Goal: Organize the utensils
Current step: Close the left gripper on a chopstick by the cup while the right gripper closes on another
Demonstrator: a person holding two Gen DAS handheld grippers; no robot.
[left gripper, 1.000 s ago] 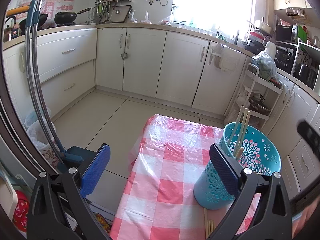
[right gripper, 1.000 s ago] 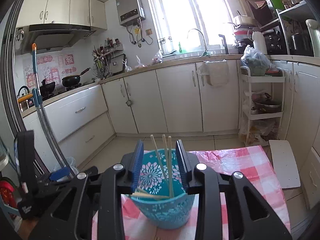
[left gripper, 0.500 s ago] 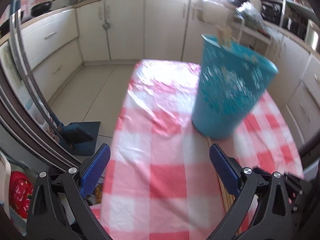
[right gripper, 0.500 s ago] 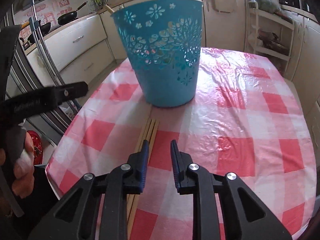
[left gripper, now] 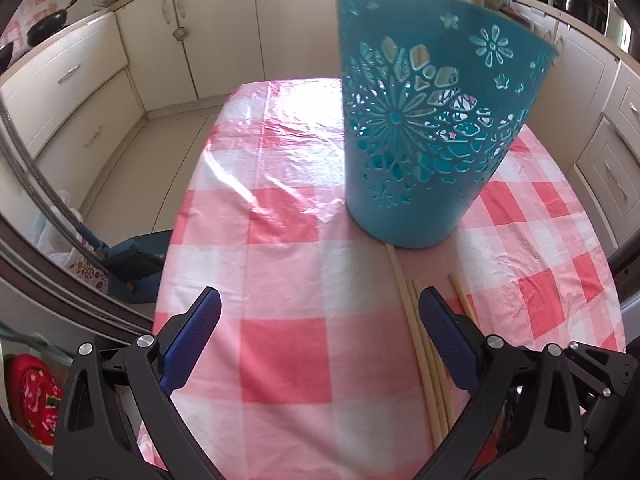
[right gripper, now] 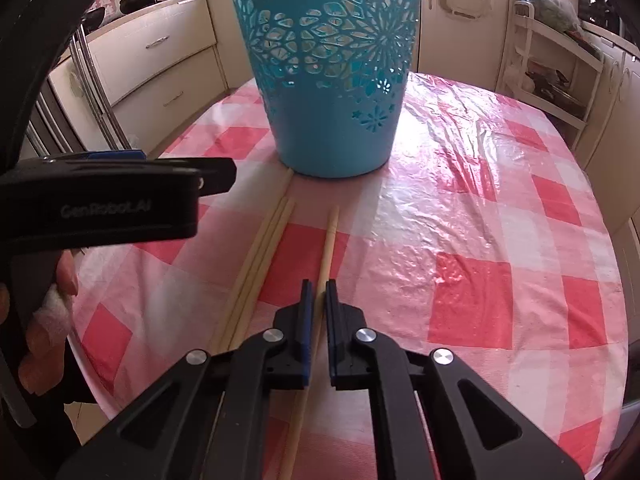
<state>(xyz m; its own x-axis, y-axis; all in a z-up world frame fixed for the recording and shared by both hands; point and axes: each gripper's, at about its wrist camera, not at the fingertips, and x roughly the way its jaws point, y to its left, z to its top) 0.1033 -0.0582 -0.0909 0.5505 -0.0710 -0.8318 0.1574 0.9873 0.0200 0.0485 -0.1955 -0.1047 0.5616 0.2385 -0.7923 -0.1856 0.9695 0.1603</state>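
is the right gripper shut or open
Shut on a chopstick. In the right wrist view the right gripper has its blue pads closed around the single chopstick lying on the checked tablecloth.

Top of blue basket (right gripper: 332, 76) cut off by upper edge in right wrist view, so inside not seen. Lone chopstick (right gripper: 326, 248) hidden low down between right gripper (right gripper: 319, 286) pads. Bundle of chopsticks (left gripper: 426, 344) partly hidden behind left gripper (left gripper: 318, 300) finger (far end goes under basket). Hand (right gripper: 44, 320) cut off at left edge. Pans on far counter too small to tell.
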